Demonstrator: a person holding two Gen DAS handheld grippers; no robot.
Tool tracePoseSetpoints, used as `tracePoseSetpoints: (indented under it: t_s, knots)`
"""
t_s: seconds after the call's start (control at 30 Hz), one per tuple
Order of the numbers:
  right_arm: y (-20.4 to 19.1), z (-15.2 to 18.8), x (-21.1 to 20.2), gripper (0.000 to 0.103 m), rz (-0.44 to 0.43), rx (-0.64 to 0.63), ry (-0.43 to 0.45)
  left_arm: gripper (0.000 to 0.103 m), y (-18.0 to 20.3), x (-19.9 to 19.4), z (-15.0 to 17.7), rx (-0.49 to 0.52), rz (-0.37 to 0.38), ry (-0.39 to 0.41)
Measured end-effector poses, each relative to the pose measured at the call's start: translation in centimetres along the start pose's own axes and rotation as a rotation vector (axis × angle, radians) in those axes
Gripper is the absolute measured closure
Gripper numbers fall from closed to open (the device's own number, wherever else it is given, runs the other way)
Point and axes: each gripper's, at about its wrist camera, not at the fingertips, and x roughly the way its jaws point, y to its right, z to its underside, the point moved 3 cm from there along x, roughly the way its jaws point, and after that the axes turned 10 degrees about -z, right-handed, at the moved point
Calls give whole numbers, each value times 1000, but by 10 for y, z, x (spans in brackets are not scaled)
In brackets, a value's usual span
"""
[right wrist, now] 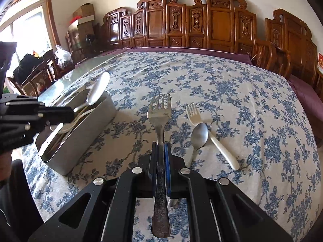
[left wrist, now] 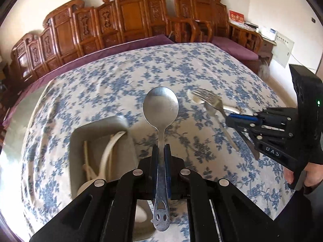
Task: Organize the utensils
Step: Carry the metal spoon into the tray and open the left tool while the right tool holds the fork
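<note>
My left gripper (left wrist: 161, 148) is shut on the handle of a steel spoon (left wrist: 160, 106), held above the table just right of the grey utensil box (left wrist: 97, 129). The box holds a white spoon and wooden chopsticks. My right gripper (right wrist: 160, 146) is shut on the handle of a steel fork (right wrist: 159, 113), held above the cloth. In the left wrist view the right gripper (left wrist: 232, 119) shows at the right with the fork (left wrist: 208, 98). On the cloth lie a white plastic fork (right wrist: 210, 133) and a small steel spoon (right wrist: 198, 135), crossing each other.
The table has a blue floral cloth (right wrist: 222, 84) with a glass edge (right wrist: 80, 70) at the left. Carved wooden chairs (right wrist: 201, 24) line the far side. The left gripper (right wrist: 62, 114) shows over the utensil box (right wrist: 80, 133) in the right wrist view.
</note>
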Motion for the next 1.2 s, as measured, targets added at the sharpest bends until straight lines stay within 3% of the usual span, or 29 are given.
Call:
tracePoseSetpoints:
  t_s: [0.33,0.57,0.87,1.2]
  knots:
    - [-23,6,0,95,0,-32,-11,98,-39,7,19,-52,-52,-31]
    - [-26,7,8,95,4,-42,-30,97,-58,32,25,-81,-77,-80]
    - [-22,8,16,95,-5,-44,-43,97,-56,64,31,-84,-83,-140]
    - [-21,8,17,95,-15,-40,-42,97,-49,74,31,-67,-96,-166]
